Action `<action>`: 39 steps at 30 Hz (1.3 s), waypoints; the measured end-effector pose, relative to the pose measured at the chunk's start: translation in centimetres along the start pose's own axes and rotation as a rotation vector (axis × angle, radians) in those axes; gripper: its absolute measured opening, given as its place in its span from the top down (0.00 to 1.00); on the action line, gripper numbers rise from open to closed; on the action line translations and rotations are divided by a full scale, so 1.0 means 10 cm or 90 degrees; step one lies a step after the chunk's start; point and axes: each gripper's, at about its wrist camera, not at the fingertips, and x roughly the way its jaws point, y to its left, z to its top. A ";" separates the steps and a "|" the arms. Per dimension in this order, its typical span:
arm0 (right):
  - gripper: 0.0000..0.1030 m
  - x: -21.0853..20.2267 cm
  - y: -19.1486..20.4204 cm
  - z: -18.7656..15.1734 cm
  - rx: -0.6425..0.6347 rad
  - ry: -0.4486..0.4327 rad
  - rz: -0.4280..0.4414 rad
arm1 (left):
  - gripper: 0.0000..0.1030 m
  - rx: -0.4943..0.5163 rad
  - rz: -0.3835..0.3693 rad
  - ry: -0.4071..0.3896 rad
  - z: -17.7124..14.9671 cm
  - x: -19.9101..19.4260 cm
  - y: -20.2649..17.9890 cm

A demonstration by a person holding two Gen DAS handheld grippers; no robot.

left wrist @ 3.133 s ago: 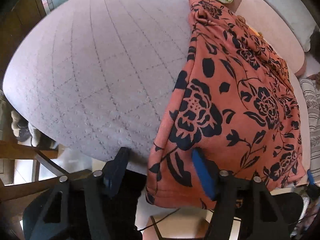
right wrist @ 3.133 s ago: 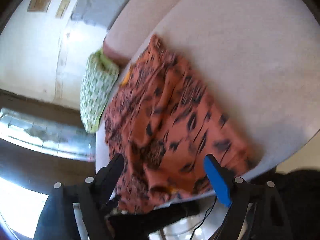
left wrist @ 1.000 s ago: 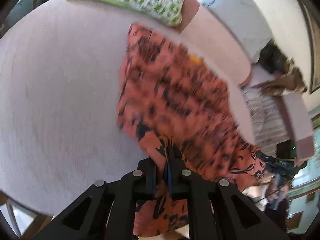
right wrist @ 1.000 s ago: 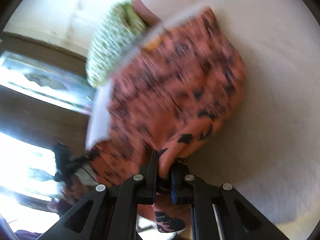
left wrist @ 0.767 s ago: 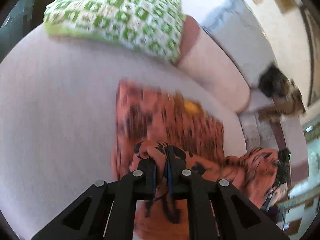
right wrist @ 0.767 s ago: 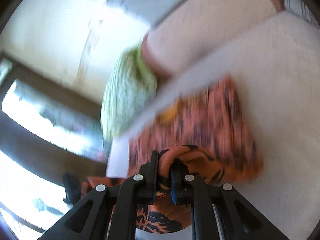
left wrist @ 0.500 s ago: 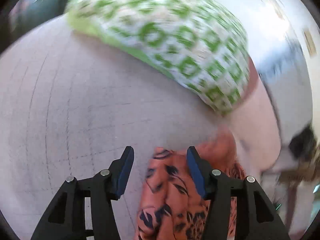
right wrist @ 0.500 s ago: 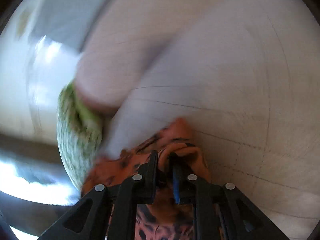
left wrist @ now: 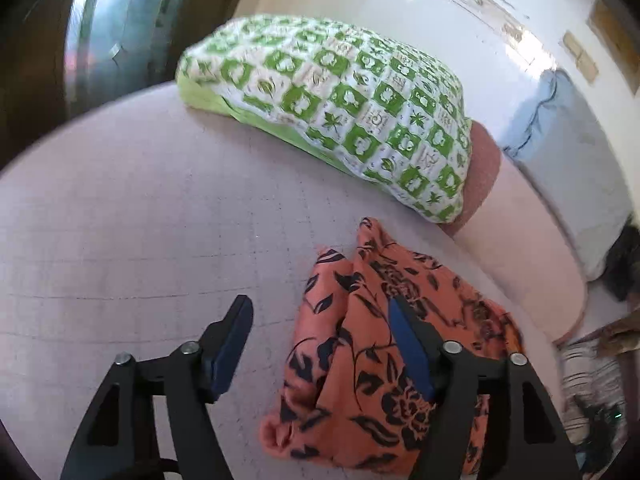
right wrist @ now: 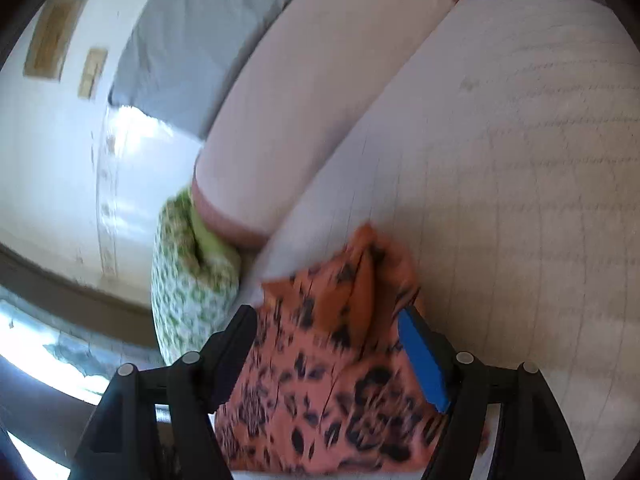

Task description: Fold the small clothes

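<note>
An orange garment with black flowers (left wrist: 360,364) lies folded over on the pale lilac quilted bed (left wrist: 152,220), just short of the pillows. My left gripper (left wrist: 320,340) hovers over its left edge, jaws opening. The blue-padded right finger (left wrist: 408,348) is above the cloth and the other finger is above bare quilt, with no pad pressing on the fabric. In the right wrist view the same garment (right wrist: 320,400) lies, blurred, below my right gripper (right wrist: 328,356). Its jaws are opening too. The cloth shows between the fingers, but it is loose and not pinched.
A green-and-white patterned pillow (left wrist: 340,112) lies beyond the garment, with a pink bolster (left wrist: 520,248) and a grey-blue pillow (left wrist: 580,152) to its right. A striped cloth (left wrist: 588,376) lies at the far right. Bare quilt spreads left of the garment; in the right wrist view quilt (right wrist: 520,200) spreads to its right.
Both grippers, shut on the garment's near edge, carried it over toward the pillows and folded it. Both then let go and opened; the cloth now rests doubled on the bed.
</note>
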 end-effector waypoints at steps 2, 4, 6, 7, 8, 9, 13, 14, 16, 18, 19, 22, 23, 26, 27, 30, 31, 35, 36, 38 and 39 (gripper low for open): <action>0.26 0.03 0.08 -0.14 -0.016 0.016 0.018 | 0.31 -0.036 -0.002 0.032 0.08 0.20 0.13; 0.26 0.06 0.17 -0.32 -0.042 0.007 0.038 | 0.31 -0.090 -0.035 0.074 0.13 0.36 0.26; 0.26 0.11 0.15 -0.42 -0.045 0.006 0.044 | 0.31 -0.126 -0.070 0.098 0.14 0.44 0.29; 0.26 0.21 0.13 -0.43 -0.024 0.019 0.047 | 0.31 -0.122 -0.082 0.102 0.12 0.43 0.25; 0.26 0.27 0.08 -0.41 0.000 0.040 0.048 | 0.31 -0.106 -0.092 0.108 0.13 0.45 0.19; 0.26 0.33 0.03 -0.37 0.014 0.057 0.047 | 0.30 -0.083 -0.097 0.120 0.13 0.48 0.11; 0.26 0.43 0.01 -0.35 0.003 0.041 0.032 | 0.30 -0.013 -0.056 0.193 0.03 0.69 -0.10; 0.26 0.50 0.01 -0.36 0.001 0.047 0.026 | 0.31 -0.007 -0.044 0.198 0.01 0.72 -0.11; 0.26 0.52 -0.03 -0.39 -0.018 0.048 0.013 | 0.33 0.012 -0.037 0.203 -0.03 0.73 -0.17; 0.26 0.58 0.00 -0.41 -0.035 0.044 0.005 | 0.52 0.053 -0.029 0.194 -0.04 0.68 -0.27; 0.26 0.59 0.02 -0.41 -0.040 0.042 0.005 | 0.62 0.070 -0.023 0.188 -0.05 0.65 -0.31; 0.26 0.55 0.01 -0.39 -0.047 0.031 0.014 | 0.83 0.096 -0.008 0.164 -0.09 0.56 -0.36; 0.26 0.55 0.00 -0.40 -0.043 0.028 0.018 | 0.85 0.098 -0.011 0.161 -0.09 0.54 -0.37; 0.26 0.52 -0.03 -0.40 -0.045 0.032 0.018 | 0.91 0.112 -0.019 0.153 -0.10 0.50 -0.38; 0.26 0.52 -0.02 -0.41 -0.048 0.031 0.016 | 0.93 0.119 -0.022 0.151 -0.10 0.45 -0.35; 0.26 0.51 0.00 -0.41 -0.064 0.034 0.005 | 0.95 0.133 -0.056 0.144 -0.16 0.30 -0.32; 0.26 0.52 0.02 -0.41 -0.072 0.035 0.000 | 0.95 0.137 -0.071 0.142 -0.18 0.25 -0.30; 0.26 0.57 0.16 -0.41 -0.120 0.026 -0.023 | 0.95 0.216 -0.066 0.105 -0.32 0.12 -0.36; 0.26 0.59 0.17 -0.41 -0.121 0.025 -0.024 | 0.95 0.225 -0.070 0.110 -0.32 0.15 -0.36; 0.26 0.64 0.15 -0.42 -0.112 0.031 -0.027 | 0.94 0.194 -0.095 0.119 -0.28 0.19 -0.31; 0.26 0.65 0.14 -0.43 -0.113 0.032 -0.030 | 0.94 0.167 -0.120 0.124 -0.23 0.21 -0.28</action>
